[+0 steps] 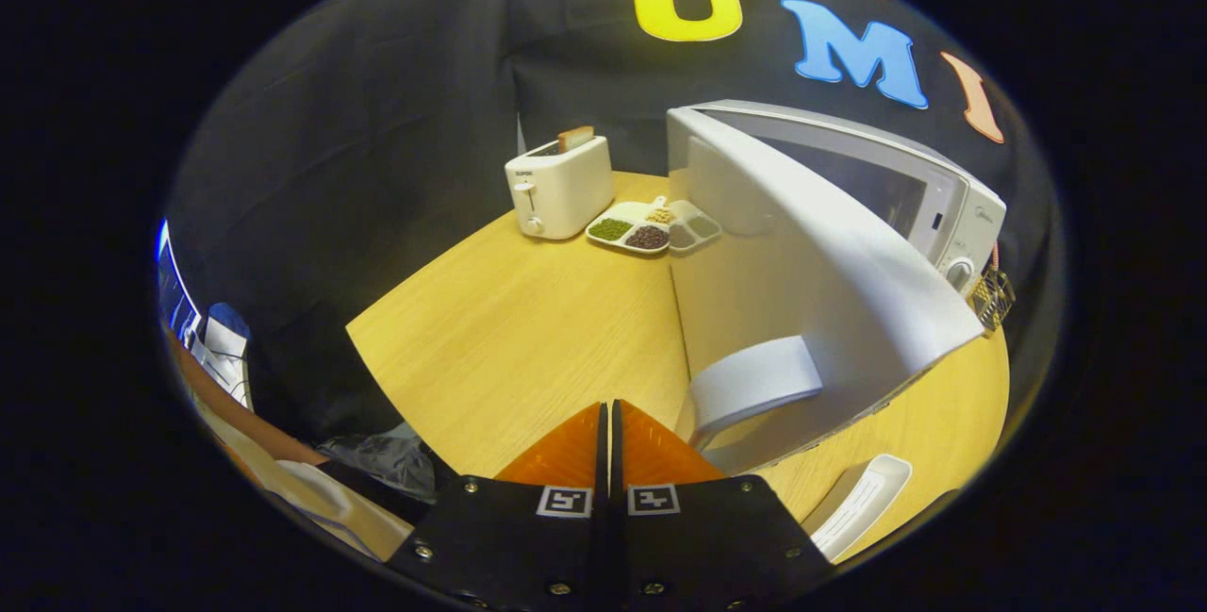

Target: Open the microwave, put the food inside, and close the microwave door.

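Observation:
A white microwave (948,202) stands at the back right of the wooden table (519,329). Its door (801,263) is swung wide open toward me, with the pale handle (754,384) just ahead and to the right of my fingers. The food, a white divided dish (651,227) holding several kinds of beans, lies on the table between the toaster and the microwave, well beyond my fingers. My gripper (609,409) hovers low over the table's near edge, its two fingers pressed together with nothing between them.
A white toaster (561,188) with a slice of bread in it stands at the back of the table. A white curved object (863,499) lies at the near right edge. A small wire holder (995,296) hangs beside the microwave.

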A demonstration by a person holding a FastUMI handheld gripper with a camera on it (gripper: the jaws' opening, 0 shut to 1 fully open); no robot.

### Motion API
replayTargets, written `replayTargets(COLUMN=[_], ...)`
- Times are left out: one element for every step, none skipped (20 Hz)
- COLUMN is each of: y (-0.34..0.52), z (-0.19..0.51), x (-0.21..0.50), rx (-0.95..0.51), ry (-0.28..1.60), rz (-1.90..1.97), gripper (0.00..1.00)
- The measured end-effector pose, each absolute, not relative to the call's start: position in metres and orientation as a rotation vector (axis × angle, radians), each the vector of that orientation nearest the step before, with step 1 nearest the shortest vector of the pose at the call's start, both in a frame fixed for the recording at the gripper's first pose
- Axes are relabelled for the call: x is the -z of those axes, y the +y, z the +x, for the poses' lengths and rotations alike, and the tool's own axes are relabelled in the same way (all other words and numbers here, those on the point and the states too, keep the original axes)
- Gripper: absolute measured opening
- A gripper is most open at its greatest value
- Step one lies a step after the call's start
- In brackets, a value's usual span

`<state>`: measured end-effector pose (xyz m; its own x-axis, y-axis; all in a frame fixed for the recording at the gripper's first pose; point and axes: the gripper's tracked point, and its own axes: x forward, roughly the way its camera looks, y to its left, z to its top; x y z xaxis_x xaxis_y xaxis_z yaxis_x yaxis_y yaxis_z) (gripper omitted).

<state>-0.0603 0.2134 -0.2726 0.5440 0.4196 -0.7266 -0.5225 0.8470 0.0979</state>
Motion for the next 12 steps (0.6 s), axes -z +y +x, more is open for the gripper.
replayTargets(y=[0.205, 0.195, 0.185, 0.175, 0.167, 0.159, 0.152, 0.145, 0.138, 0.131, 0.124, 0.118], z=[-0.054, -0.049, -0.042, -0.036, -0.03, -0.025, -0.019, -0.012, -0.007, 0.0, 0.006, 0.013], x=[0.272, 0.272, 0.272, 0.274, 0.275, 0.275, 0.275, 0.275, 0.276, 0.276, 0.275, 0.275], rx=[-0.542, -0.522, -0.498, -0.476, -0.456, -0.437, -0.421, -0.406, -0.39, -0.375, -0.359, -0.345], ry=[0.82, 0.816, 0.811, 0.811, 0.81, 0.806, 0.802, 0.797, 0.792, 0.787, 0.781, 0.775], rz=[-0.135, -0.134, -0.134, -0.131, -0.124, -0.116, -0.11, -0.107, -0.106, -0.104, -0.099, -0.094], gripper=[0.0, 0.0, 0.0, 0.0, 0.0, 0.0, 0.0, 0.0, 0.0, 0.0, 0.0, 0.0])
